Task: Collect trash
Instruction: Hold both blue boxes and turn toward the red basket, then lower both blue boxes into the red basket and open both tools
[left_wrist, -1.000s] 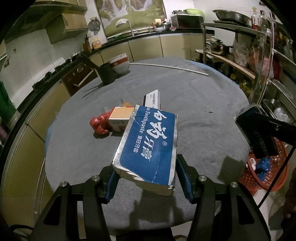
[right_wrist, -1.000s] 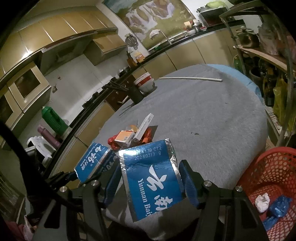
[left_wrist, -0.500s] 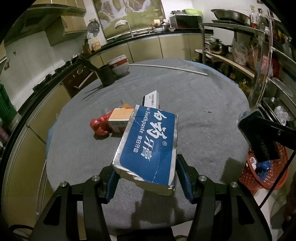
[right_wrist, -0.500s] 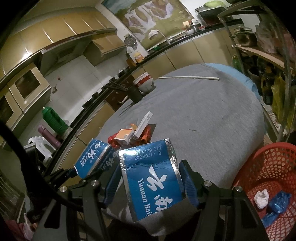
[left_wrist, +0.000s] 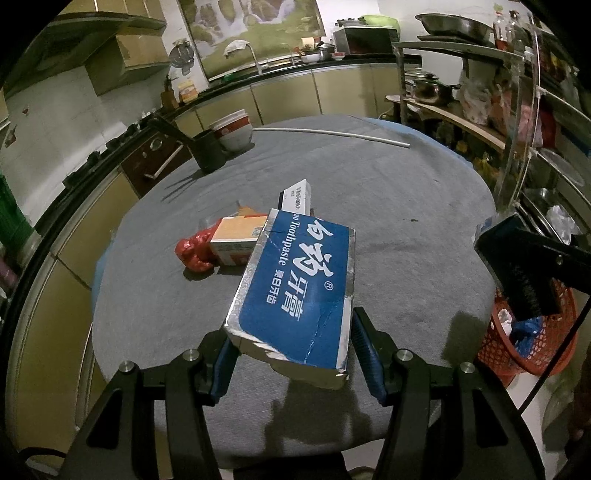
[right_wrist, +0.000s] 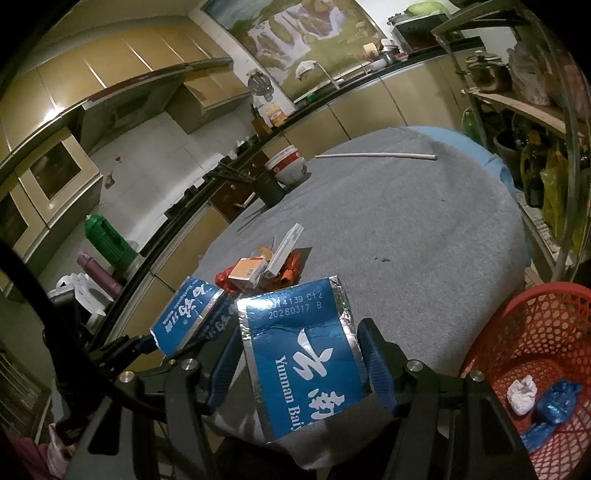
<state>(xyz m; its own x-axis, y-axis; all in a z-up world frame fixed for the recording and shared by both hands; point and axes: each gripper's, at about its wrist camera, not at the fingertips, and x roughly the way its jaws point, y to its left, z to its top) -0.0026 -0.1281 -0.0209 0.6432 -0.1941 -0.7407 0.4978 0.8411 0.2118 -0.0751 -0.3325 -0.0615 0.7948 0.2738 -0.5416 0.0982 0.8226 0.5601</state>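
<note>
Home kitchen: cabinets (left_wrist: 288, 96), sink tap (right_wrist: 328, 74), shelved pots (left_wrist: 432, 90)

Round grey-clothed table (left_wrist: 388, 206) with trash pile (left_wrist: 236, 240), bowls (left_wrist: 232, 129), white rod (left_wrist: 332, 133).

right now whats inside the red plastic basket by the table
In the red mesh plastic basket, a crumpled white paper wad and crumpled blue plastic wrappers lie on the bottom. The right gripper's frame and the picture's edge hide the rest of its floor.

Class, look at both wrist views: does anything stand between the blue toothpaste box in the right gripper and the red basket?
Nothing visible does. The right gripper holds its blue toothpaste box at the table's edge; the red basket sits lower right, its opening unblocked.
</note>
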